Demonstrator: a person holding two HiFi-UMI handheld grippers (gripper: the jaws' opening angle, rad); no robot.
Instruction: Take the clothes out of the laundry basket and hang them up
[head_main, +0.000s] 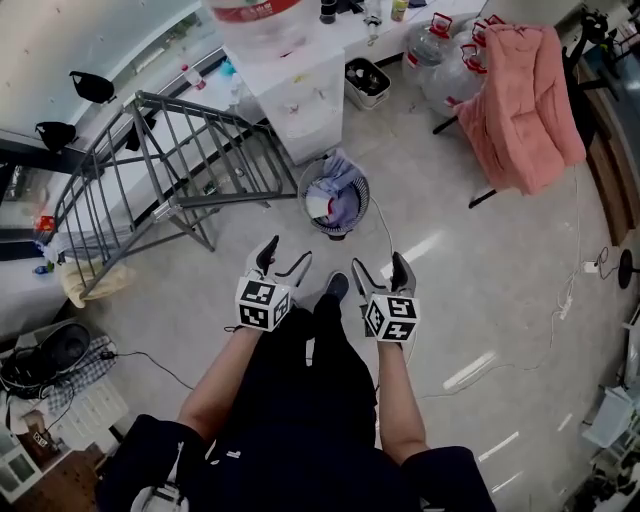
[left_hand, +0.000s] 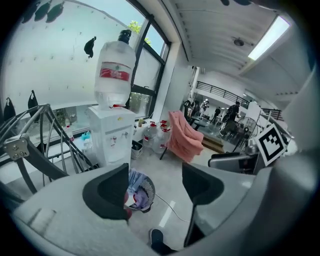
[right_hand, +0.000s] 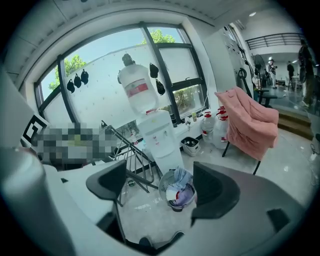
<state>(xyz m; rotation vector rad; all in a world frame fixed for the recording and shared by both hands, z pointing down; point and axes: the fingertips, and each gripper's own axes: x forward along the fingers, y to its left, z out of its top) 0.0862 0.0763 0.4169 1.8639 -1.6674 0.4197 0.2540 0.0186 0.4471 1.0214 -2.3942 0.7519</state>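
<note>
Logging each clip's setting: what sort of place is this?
Likely an office or workshop common area: a water dispenser with spare jugs nearby, a metal drying rack, a laundry basket.

Two hand-held grippers (head_main: 285, 255) (head_main: 378, 264), one laundry basket (head_main: 364, 195), one drying rack (head_main: 220, 197), one water dispenser (head_main: 300, 90), one pink cloth (head_main: 525, 110).

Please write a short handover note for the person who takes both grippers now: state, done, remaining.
Left gripper: jaws open, empty.
Right gripper: jaws open, empty.
Basket stands on the floor ahead, clothes inside; rack to its left. Pink cloth hangs at far right.
Done: nothing grasped yet.
To do: reach the basket, take the clothes out, hang them up.
</note>
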